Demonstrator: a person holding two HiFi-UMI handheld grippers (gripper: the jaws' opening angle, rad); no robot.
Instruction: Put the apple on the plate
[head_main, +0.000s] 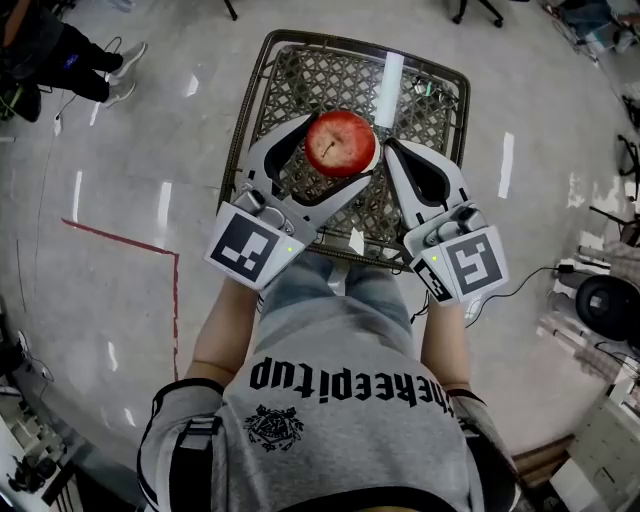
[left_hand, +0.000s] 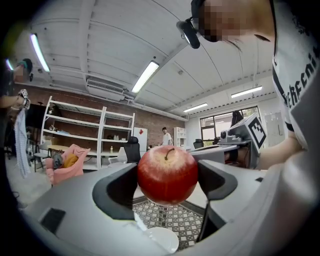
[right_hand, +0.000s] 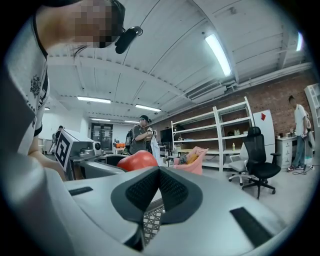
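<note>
My left gripper (head_main: 338, 160) is shut on a red apple (head_main: 340, 142) and holds it high above a small table with a lattice top (head_main: 300, 75). In the left gripper view the apple (left_hand: 167, 176) sits between the two dark pads, stem up. Far below it, a white plate (left_hand: 162, 239) lies on the lattice. In the head view the grippers hide most of the plate. My right gripper (head_main: 391, 150) hangs just right of the apple, its pads (right_hand: 159, 187) pressed together with nothing between them. The apple (right_hand: 137, 161) shows beyond its left finger.
A white cylinder (head_main: 389, 88) lies at the table's far right. Red tape (head_main: 120, 240) marks the floor at the left. Someone's legs (head_main: 80, 60) are at the upper left, and cables and gear (head_main: 605, 300) at the right. Shelves and an office chair (right_hand: 260, 160) stand farther off.
</note>
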